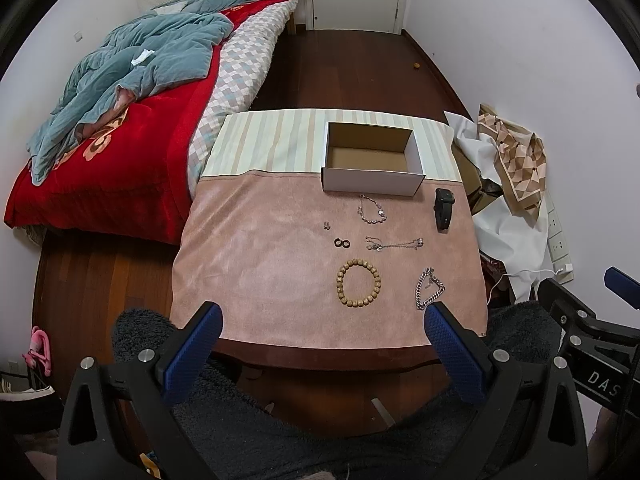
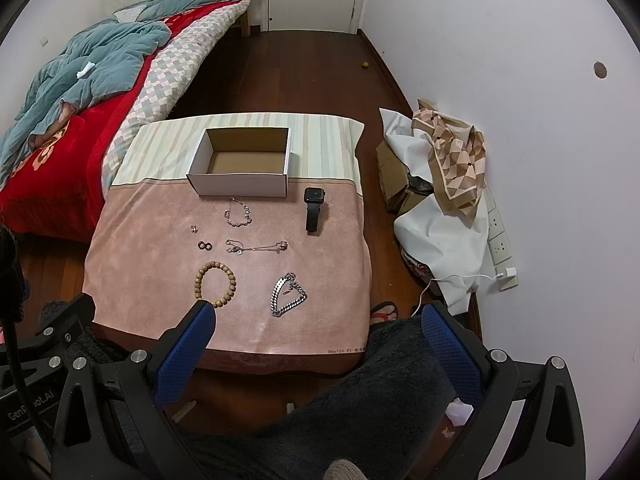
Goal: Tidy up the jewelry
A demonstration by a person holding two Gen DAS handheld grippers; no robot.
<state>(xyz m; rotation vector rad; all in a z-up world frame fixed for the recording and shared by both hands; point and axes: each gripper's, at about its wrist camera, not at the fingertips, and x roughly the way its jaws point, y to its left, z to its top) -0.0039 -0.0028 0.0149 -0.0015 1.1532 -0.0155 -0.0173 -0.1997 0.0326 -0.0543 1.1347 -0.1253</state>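
An open, empty cardboard box (image 1: 372, 160) (image 2: 242, 168) stands at the back of the table. In front of it on the pink cloth lie a thin chain bracelet (image 1: 371, 210) (image 2: 238, 213), a small pair of earrings (image 1: 327, 225) (image 2: 194, 229), two dark rings (image 1: 341, 243) (image 2: 204, 245), a thin necklace (image 1: 394, 244) (image 2: 256, 247), a wooden bead bracelet (image 1: 358, 285) (image 2: 215, 283), a thick silver chain (image 1: 430, 288) (image 2: 289, 294) and a black watch (image 1: 444, 208) (image 2: 314, 208). My left gripper (image 1: 322, 320) and right gripper (image 2: 318, 322) are open and empty, above the table's near edge.
The table's pink cloth (image 1: 260, 272) (image 2: 152, 248) hangs over the near edge. A bed (image 1: 120, 140) (image 2: 60, 120) stands left. Piled cloth and boxes (image 1: 508, 184) (image 2: 436, 184) and a power strip (image 2: 500, 240) lie right, by the wall.
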